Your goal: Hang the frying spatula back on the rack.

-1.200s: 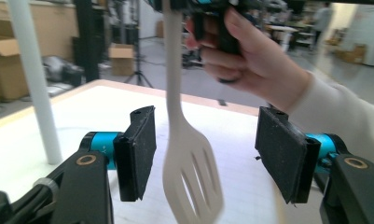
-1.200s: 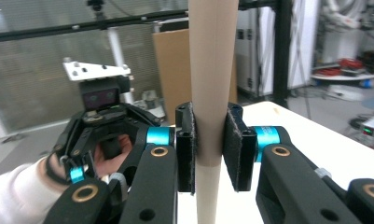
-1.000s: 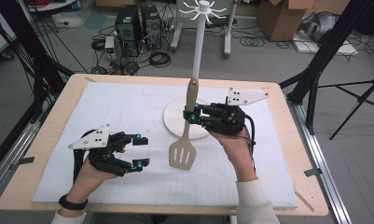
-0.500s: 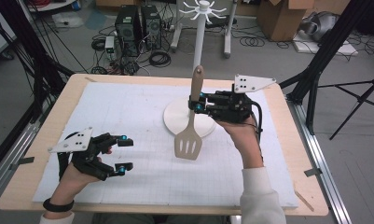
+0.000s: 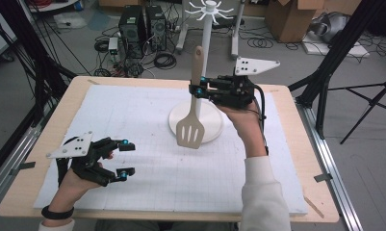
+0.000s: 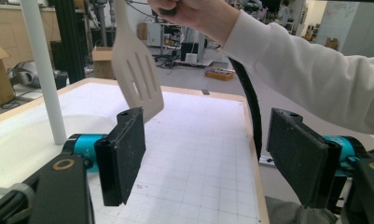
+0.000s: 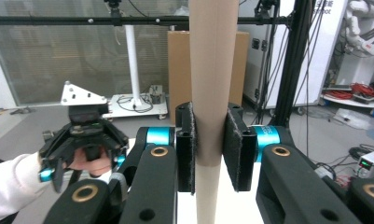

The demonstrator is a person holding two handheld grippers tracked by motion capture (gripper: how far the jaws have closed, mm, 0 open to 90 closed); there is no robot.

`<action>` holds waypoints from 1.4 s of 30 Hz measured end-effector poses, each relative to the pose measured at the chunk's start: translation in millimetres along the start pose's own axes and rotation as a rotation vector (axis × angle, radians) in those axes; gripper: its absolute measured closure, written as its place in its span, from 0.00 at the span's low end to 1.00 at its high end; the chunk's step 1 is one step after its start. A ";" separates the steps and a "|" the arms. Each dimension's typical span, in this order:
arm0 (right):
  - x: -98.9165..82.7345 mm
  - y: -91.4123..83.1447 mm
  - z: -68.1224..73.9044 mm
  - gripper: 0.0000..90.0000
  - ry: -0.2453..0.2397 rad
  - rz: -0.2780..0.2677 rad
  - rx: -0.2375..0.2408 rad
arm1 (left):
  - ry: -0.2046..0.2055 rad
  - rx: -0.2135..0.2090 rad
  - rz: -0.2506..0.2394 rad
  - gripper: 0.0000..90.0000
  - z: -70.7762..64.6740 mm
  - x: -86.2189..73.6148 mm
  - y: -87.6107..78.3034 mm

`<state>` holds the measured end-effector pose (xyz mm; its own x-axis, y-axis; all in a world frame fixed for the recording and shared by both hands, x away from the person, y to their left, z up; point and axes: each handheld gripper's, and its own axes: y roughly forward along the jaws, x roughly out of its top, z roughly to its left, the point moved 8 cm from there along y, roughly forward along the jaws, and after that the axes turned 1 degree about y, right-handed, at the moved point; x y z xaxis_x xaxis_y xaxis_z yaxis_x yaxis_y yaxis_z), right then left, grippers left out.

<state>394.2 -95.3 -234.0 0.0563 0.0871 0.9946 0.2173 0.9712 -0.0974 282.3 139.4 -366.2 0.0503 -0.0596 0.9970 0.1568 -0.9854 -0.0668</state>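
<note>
Right tool [image 5: 198, 91] is clamping the spatula [image 5: 192, 113] mid-handle, lifted above the tabletop [image 5: 147, 120] beside the rack [image 5: 206, 53]. It is probably light and stiff, so gripping the handle suits it. Left tool [image 5: 124, 158] is idling with jaws apart.

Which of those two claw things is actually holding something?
The right gripper: its jaws clamp the spatula handle above the table. The left gripper stands open, with nothing between its jaws.

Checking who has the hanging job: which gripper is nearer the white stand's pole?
Right. The right gripper holds the spatula beside the pole; the left gripper hovers open near the table's front-left.
</note>
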 end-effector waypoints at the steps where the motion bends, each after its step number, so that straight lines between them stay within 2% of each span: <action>1: 1.5 1.5 -1.0 0.85 -0.003 0.004 -0.003 | -0.002 -0.005 0.000 0.32 -0.9 0.0 0.6; 4: 6.7 6.2 -4.9 0.85 -0.003 0.004 -0.014 | 0.006 -0.006 0.013 0.32 -1.5 -0.9 2.0; 9: 14.1 13.6 -15.4 0.85 0.012 0.007 -0.033 | 0.007 -0.008 0.007 0.32 -1.7 -0.7 1.9; 21: 27.5 22.7 -36.4 0.85 0.038 0.004 -0.112 | 0.002 -0.007 0.019 0.32 -1.5 -3.1 0.9; 23: 27.2 22.4 -40.5 0.85 0.057 0.009 -0.124 | 0.002 -0.007 0.018 0.32 -1.5 -3.3 1.1; 26: 25.7 22.2 -46.1 0.85 0.060 0.015 -0.136 | 0.004 -0.005 0.027 0.32 -0.5 -5.0 1.6; 31: 24.4 20.0 -55.0 0.85 0.087 0.004 -0.159 | -0.005 -0.005 0.029 0.32 -0.9 -6.9 2.8; 42: 19.6 20.7 -68.8 0.85 0.108 -0.003 -0.197 | -0.007 0.000 0.042 0.32 -0.9 -10.4 2.9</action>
<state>466.9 -88.7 -219.0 0.1573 0.0500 0.9863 0.4036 0.9082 -0.1105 281.3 137.0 -376.8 0.0633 -0.0995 0.9930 0.1546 -0.9820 -0.1082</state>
